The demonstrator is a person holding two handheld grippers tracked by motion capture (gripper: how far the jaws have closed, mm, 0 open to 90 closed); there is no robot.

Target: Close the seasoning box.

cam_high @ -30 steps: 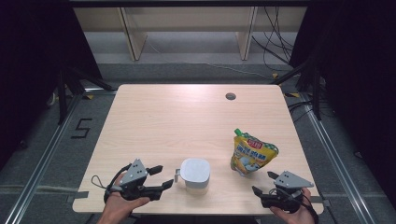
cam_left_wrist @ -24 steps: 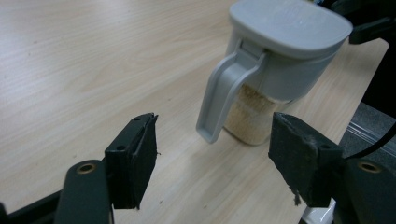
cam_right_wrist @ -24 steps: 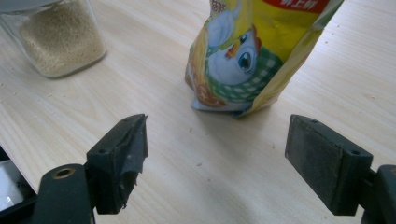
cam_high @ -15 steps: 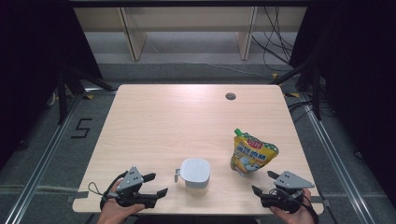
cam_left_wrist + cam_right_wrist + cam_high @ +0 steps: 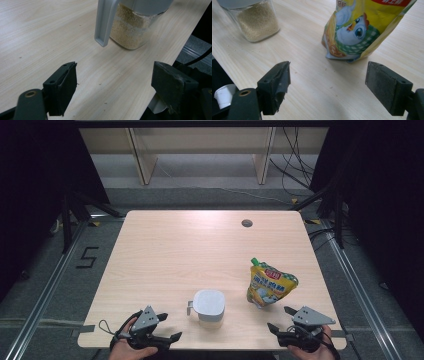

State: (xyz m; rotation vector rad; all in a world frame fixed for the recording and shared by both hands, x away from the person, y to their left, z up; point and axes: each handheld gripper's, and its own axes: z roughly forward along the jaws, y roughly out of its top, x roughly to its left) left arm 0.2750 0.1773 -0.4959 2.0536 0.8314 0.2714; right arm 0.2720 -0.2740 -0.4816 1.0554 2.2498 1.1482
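Clear lidded jar (image 5: 209,306) of granules and yellow pouch (image 5: 270,286) stand near the worktop's (image 5: 165,255) front edge, seemingly done with; left gripper (image 5: 162,330), jaws just opening, and right gripper (image 5: 280,320) gape empty.

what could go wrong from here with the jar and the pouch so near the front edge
The jar of granules stands close to the table's front edge; a nudge from the open left gripper could push it off or catch its side handle. The standing pouch looks light and may topple if the open right gripper bumps it.
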